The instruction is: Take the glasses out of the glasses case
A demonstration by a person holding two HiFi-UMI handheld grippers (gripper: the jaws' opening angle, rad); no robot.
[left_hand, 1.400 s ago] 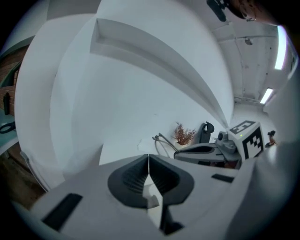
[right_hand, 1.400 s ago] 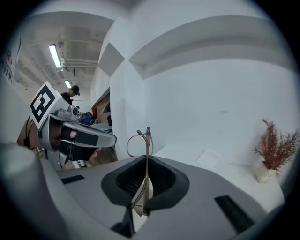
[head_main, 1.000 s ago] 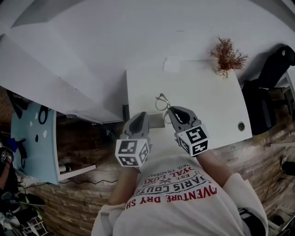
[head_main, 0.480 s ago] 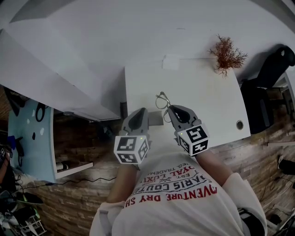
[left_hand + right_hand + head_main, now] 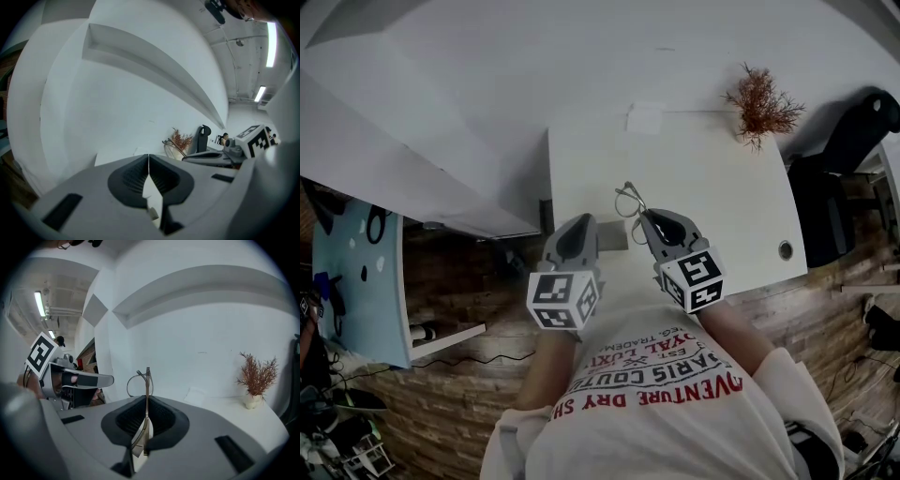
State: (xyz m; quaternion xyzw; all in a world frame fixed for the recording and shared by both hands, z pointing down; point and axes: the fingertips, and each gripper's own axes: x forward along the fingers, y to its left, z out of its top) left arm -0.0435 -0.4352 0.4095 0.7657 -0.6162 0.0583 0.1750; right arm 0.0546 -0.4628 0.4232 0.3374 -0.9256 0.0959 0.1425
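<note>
Thin metal-framed glasses stick up over the white table beyond my right gripper. In the right gripper view that gripper is shut on a folded temple arm, and the round lens of the glasses stands above the pads. My left gripper hovers beside it at the table's near left. Its jaws are shut with nothing between them. A flat grey object, possibly the case, lies between the two grippers and is partly hidden.
A dried reddish plant in a small pot stands at the table's far right. A white paper slip lies at the far edge. A black chair is to the right. A cable hole sits near the front right corner.
Both grippers hold their places and the glasses stay in the right gripper. Only the head view has drifted slightly.
</note>
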